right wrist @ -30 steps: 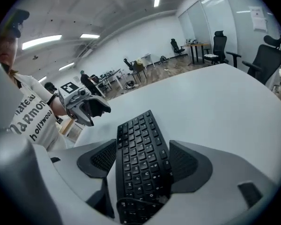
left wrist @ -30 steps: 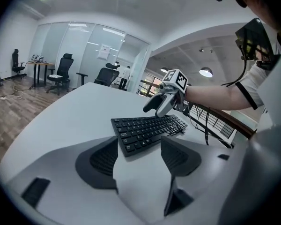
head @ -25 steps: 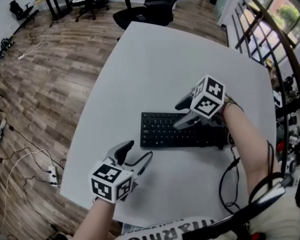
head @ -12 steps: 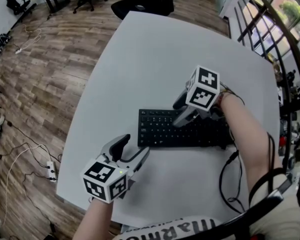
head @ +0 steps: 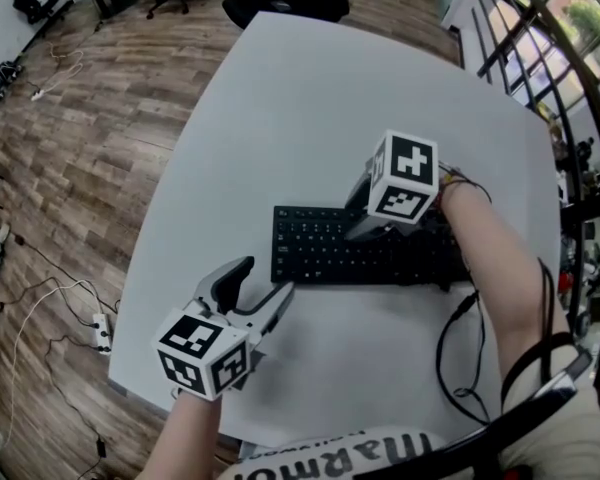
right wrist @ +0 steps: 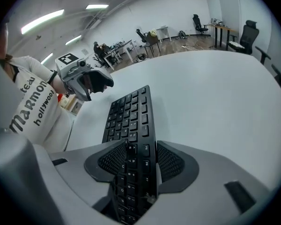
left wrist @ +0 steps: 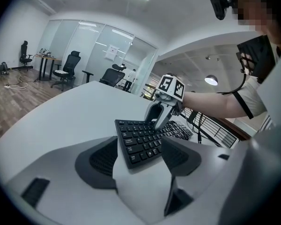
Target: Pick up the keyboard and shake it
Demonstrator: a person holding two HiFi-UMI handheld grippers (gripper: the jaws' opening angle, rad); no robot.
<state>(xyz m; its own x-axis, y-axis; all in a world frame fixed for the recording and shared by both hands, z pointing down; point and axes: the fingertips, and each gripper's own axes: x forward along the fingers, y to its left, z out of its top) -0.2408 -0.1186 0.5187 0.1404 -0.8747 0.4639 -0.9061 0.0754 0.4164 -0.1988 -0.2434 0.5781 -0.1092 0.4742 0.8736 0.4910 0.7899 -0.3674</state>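
jaws of the right gripper have just been closing, seemingly clamping the flat black plastic keyboard mid-frame; the left gripper, lower left, gapes.

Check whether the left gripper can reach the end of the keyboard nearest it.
Probably yes. The left gripper has its jaws open and pointed at the near end of the keyboard, with only bare table between them.

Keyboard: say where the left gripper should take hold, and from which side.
Take the free left end of the keyboard, coming in low from the left with the open left gripper. It lies flat and thin on the table, its short end toward those jaws. The right gripper, whose jaws have just been closing, already has the right part.
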